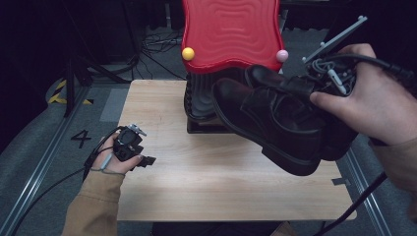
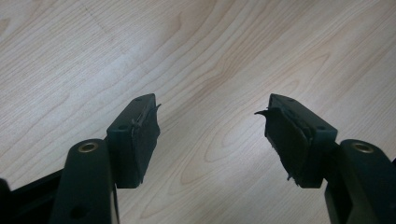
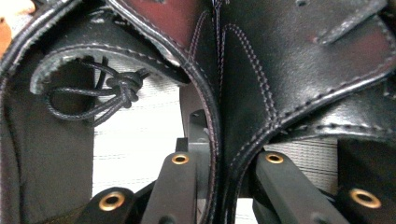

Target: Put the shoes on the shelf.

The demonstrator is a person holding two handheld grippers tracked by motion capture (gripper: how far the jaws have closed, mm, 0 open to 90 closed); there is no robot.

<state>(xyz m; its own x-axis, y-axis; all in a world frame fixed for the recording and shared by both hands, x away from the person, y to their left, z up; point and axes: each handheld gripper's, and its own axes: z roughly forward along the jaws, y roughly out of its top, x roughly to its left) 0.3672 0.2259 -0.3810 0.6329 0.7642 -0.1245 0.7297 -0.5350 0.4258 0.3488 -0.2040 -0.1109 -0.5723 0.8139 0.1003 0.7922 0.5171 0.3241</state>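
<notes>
The right gripper (image 1: 295,86) holds a pair of black shoes (image 1: 275,118) in the air above the desk (image 1: 196,187) at about 3 o'clock, jaws clenched on the shoes' touching inner collars. The left gripper (image 1: 147,160) rests low at 8 o'clock, jaws released and apart over bare wood. A red stand (image 1: 231,32) rises at 12 o'clock.

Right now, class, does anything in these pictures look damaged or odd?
Yes: the left gripper has frayed pads, their edges torn and peeling. Also, the right gripper holds two black shoes pinched together by their collars.
</notes>
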